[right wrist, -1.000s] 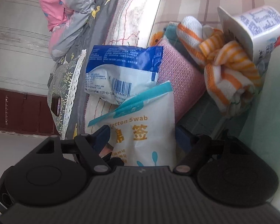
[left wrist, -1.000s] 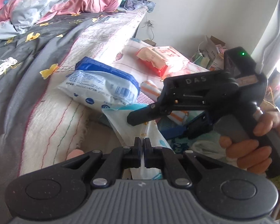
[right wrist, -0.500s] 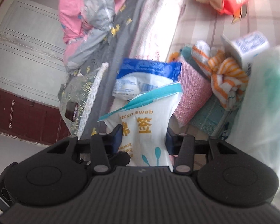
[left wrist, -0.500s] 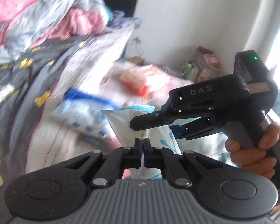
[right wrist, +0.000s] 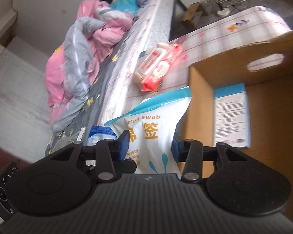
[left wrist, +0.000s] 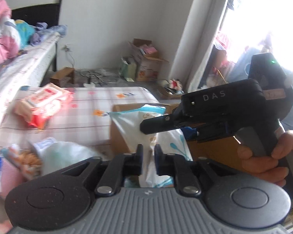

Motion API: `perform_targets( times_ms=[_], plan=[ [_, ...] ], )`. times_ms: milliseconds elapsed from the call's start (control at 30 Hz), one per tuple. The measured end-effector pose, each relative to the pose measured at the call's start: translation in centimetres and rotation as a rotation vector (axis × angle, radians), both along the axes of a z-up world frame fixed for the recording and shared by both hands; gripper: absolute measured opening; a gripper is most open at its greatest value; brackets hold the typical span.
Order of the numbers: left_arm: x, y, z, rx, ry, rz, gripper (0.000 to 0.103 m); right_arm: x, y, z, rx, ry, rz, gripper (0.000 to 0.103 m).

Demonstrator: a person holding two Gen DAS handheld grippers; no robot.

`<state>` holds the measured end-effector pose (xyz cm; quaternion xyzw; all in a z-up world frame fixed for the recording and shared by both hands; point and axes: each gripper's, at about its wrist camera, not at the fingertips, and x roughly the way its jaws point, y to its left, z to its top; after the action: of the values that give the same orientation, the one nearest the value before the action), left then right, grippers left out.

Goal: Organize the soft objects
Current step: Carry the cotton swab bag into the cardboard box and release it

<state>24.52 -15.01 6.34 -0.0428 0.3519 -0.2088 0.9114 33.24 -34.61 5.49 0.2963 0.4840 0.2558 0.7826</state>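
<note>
A white cotton swab bag [right wrist: 152, 124] with a teal top edge hangs in the air, its right edge over the open cardboard box [right wrist: 263, 117]. My right gripper [right wrist: 150, 144] has its blue pads pressed on the bag's two sides, and its jaws are still closing on it. In the left wrist view the same bag [left wrist: 130, 124] stands upright in front of the box [left wrist: 117, 136], with my right gripper [left wrist: 166, 130] and a hand coming in from the right. My left gripper [left wrist: 148, 150] is opening; the bag's lower part shows in the gap between its fingers.
A blue and white flat packet [right wrist: 231, 115] lies inside the box. A pink and red tissue pack [left wrist: 43, 105] rests on the checked tablecloth [left wrist: 84, 117]. A cup [left wrist: 43, 144], a striped towel and a white bag crowd the left. The bed with quilts [right wrist: 87, 44] runs alongside.
Both grippers have swung the bag away from the pile beside the bed, up to the cardboard box. The right jaws closed in on the bag. The left jaws have parted.
</note>
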Motion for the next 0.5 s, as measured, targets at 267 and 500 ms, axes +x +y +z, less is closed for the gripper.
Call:
perform_targets(
  times_ms=[267, 500],
  plan=[
    [1.2, 0.5, -2.3, 0.027, 0.046, 0.061, 0.024, 3.9, -8.7, -6.5, -0.096, 0.098, -0.164, 0.041],
    [0.7, 4.0, -2.1, 0.064, 0.042, 0.163, 0.023, 8.2, -8.2, -13.2, -0.247, 0.16, -0.168, 0.042]
  ],
)
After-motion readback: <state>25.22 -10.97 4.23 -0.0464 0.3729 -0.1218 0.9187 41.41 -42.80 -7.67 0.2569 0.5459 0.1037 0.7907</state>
